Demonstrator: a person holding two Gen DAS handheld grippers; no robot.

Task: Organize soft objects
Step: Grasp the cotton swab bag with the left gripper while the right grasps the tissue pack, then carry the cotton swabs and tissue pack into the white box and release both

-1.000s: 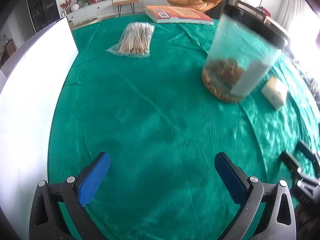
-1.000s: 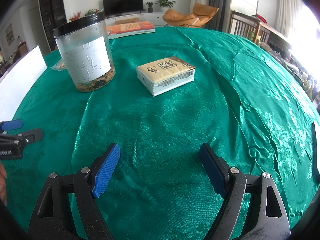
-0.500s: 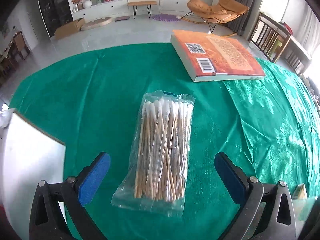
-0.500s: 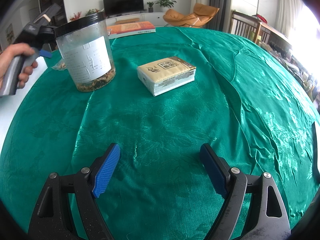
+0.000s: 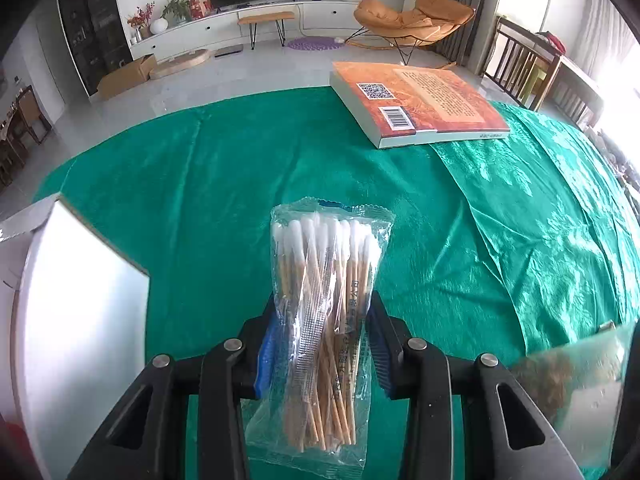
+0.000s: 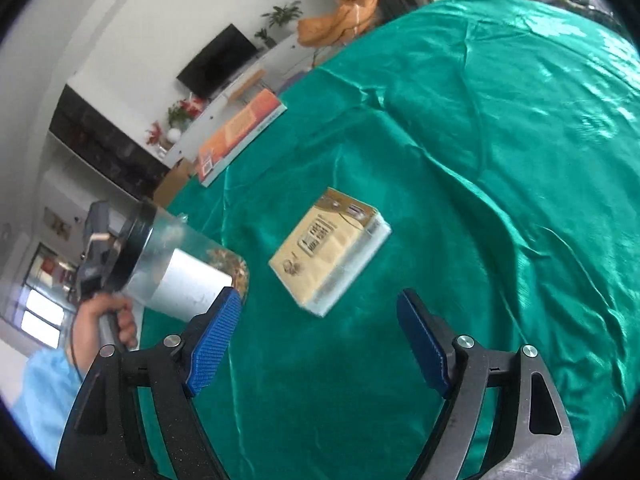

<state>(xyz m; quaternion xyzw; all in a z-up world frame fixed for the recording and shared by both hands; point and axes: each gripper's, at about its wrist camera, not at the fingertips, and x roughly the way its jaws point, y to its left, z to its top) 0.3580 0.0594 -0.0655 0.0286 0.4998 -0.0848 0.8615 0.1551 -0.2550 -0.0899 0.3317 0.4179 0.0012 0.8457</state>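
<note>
Low in the centre of the left wrist view, your left gripper (image 5: 324, 340) has its jaws closing on the clear plastic bag of wooden cotton swabs (image 5: 326, 308), and the blue pads (image 5: 267, 344) already meet the bag's sides near its middle. White tips point toward the top of the frame, stick ends trail toward the bottom. The bag lies on the shiny green tablecloth (image 5: 200, 200), well apart from the orange paperback book (image 5: 424, 100) at upper right; a white board (image 5: 80, 300) fills the left edge.

Squeeze gently here. That film looks slippery and the sticks can shift, so my advice is to let the pads settle squarely across the bundle before you lift, and bring it up level so neither end sags out.

Over in the right wrist view, your right gripper (image 6: 320, 332) stands wide with nothing between its pads, tilted over the cloth. Just beyond it, in mid-frame, sits the cream-coloured wrapped pack of tissues (image 6: 330, 252), the next soft item, I'd judge. At left the clear round jar with a black lid and white label (image 6: 180, 272) stands close to your left-hand pad, so watch that you don't clip it. A hand (image 6: 110, 318) in a light blue sleeve shows behind it.
</note>
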